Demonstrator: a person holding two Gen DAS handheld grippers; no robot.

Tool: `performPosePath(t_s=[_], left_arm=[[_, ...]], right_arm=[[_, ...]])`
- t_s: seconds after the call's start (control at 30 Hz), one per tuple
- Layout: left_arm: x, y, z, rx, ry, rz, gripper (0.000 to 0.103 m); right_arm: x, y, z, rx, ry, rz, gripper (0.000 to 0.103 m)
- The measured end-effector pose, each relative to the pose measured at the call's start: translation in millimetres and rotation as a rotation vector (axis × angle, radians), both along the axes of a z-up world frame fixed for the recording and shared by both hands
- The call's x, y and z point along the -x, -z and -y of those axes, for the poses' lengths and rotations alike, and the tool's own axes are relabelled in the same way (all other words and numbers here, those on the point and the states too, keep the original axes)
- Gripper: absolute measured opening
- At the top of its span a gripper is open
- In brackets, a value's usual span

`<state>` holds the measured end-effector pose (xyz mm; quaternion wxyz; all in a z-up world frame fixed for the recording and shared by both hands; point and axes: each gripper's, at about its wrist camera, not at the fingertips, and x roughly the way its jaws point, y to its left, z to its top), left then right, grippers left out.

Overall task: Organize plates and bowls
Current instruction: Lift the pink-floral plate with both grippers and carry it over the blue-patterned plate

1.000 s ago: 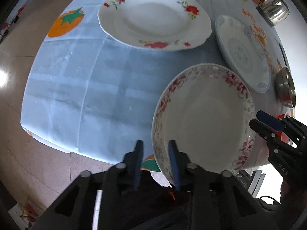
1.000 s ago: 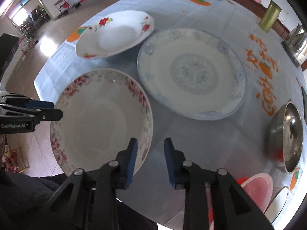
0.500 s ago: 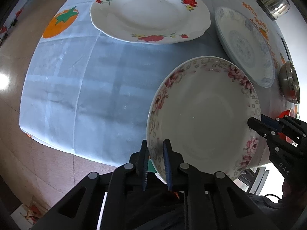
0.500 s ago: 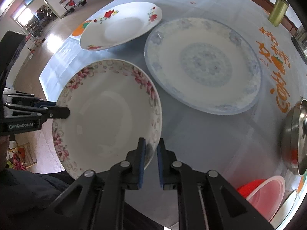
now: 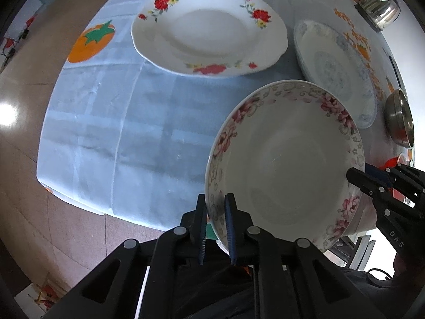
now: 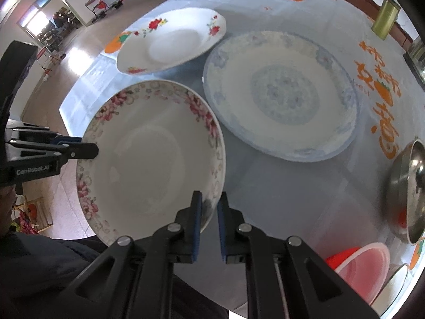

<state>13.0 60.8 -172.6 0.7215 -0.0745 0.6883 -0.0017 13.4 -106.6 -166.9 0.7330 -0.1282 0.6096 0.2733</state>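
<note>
"GenRobot.AI" printed on left gripper [image 6: 90, 151]; "DAS" on right gripper [image 5: 353, 176]. Both clamped on opposite rims of pink-flowered bowl [image 5: 287, 164], held at the near edge of blue tablecloth [image 5: 106, 122]. Beyond bowl: red-flowered plate [image 5: 209, 32], blue-patterned plate [image 6: 281, 95], steel bowl [image 6: 409, 191].

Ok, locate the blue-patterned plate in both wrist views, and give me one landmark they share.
Left wrist view: blue-patterned plate at upper right, behind the pink-flowered bowl.
Right wrist view: blue-patterned plate at center, right of the bowl.
Shared landmark: red-flowered plate, beside the blue one in both.
</note>
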Motion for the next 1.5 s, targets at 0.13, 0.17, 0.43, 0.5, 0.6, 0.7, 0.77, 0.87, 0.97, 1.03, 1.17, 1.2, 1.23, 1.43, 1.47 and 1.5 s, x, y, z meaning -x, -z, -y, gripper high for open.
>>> performPosePath(t_s=[0.13, 0.17, 0.43, 0.5, 0.6, 0.7, 0.77, 0.87, 0.97, 1.03, 1.17, 1.2, 1.23, 1.43, 1.47, 1.5], left_arm=[[-1.6, -8.5, 1.3, -0.006, 0.004, 0.014, 0.014], [-3.1, -10.9, 2.1, -0.009, 0.007, 0.018, 0.014], [-6.1, -18.4, 6.7, -0.016, 0.022, 0.042, 0.014], [-9.8, -22.5, 9.3, -0.019, 0.027, 0.047, 0.014], [-10.9, -25.2, 10.4, -0.020, 0.033, 0.060, 0.014], [-15.4, -26.5, 14.1, -0.024, 0.038, 0.070, 0.014], [-18.1, -28.0, 17.3, -0.025, 0.041, 0.075, 0.014], [-21.1, -30.7, 20.1, -0.027, 0.050, 0.084, 0.014], [-26.5, -31.7, 25.7, -0.027, 0.057, 0.092, 0.014], [-29.0, -33.3, 28.7, -0.029, 0.061, 0.098, 0.014], [-32.3, -36.7, 34.4, -0.029, 0.073, 0.107, 0.014], [-33.5, -37.7, 35.5, -0.030, 0.076, 0.110, 0.014], [-35.1, -38.2, 36.9, -0.030, 0.078, 0.111, 0.014], [-42.0, -41.4, 43.9, -0.032, 0.096, 0.125, 0.014], [-43.6, -41.7, 45.4, -0.032, 0.100, 0.126, 0.014], [-44.8, -41.8, 46.3, -0.031, 0.103, 0.127, 0.014]], right_arm=[[-1.3, -7.2, 1.6, -0.011, -0.001, 0.015, 0.011], [-1.2, -8.4, 2.5, -0.013, 0.001, 0.017, 0.011], [-5.2, -19.0, 8.7, -0.024, 0.013, 0.043, 0.011], [-5.5, -20.6, 11.2, -0.025, 0.016, 0.047, 0.011], [-7.6, -24.5, 14.3, -0.027, 0.021, 0.057, 0.011], [-8.0, -28.7, 18.6, -0.028, 0.026, 0.068, 0.011], [-7.4, -31.9, 22.3, -0.028, 0.027, 0.077, 0.011], [-9.2, -34.8, 26.5, -0.031, 0.033, 0.084, 0.011], [-11.9, -37.8, 30.8, -0.033, 0.041, 0.092, 0.011], [-13.8, -39.7, 33.3, -0.034, 0.045, 0.098, 0.011], [-17.4, -42.8, 38.8, -0.035, 0.056, 0.109, 0.011], [-18.9, -42.6, 39.4, -0.036, 0.058, 0.111, 0.011], [-19.8, -43.0, 40.5, -0.036, 0.060, 0.113, 0.011], [-26.1, -45.3, 46.8, -0.038, 0.075, 0.127, 0.011], [-27.3, -45.8, 48.1, -0.039, 0.080, 0.129, 0.011], [-28.2, -46.2, 49.4, -0.039, 0.082, 0.130, 0.011]])
